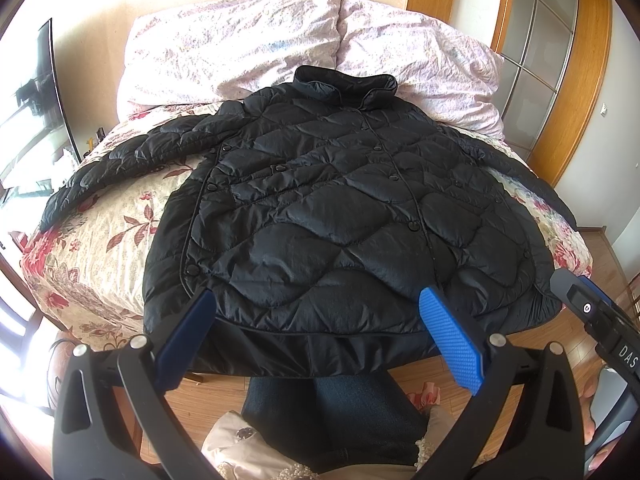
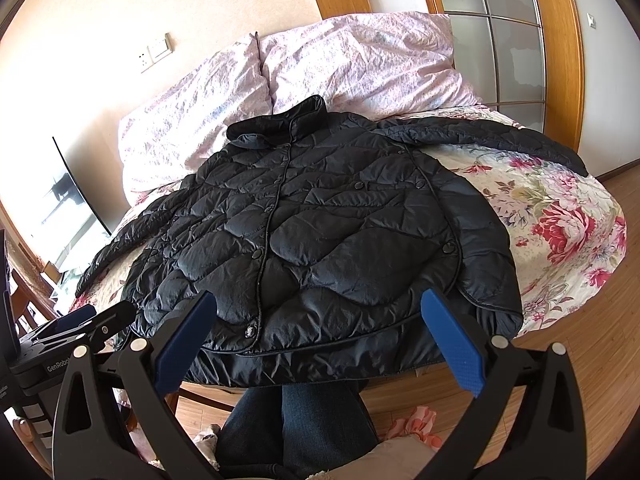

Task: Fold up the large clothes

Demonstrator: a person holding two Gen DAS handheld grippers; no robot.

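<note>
A black quilted jacket (image 1: 320, 208) lies flat on the bed, front up, buttoned, collar toward the pillows and both sleeves spread out to the sides. Its hem hangs over the near bed edge. It also shows in the right wrist view (image 2: 320, 232). My left gripper (image 1: 320, 308) is open and empty, hovering above the hem. My right gripper (image 2: 320, 312) is open and empty, also above the hem, nearer the jacket's right side. The right gripper's body shows at the right edge of the left wrist view (image 1: 600, 320).
The bed has a floral cover (image 1: 100, 240) and two pale pink pillows (image 1: 240, 40) at the head. A monitor (image 1: 36, 120) stands at the left. A wood-framed glass door (image 2: 500, 40) is at the back right. The person's jeans (image 1: 332, 412) and wooden floor are below.
</note>
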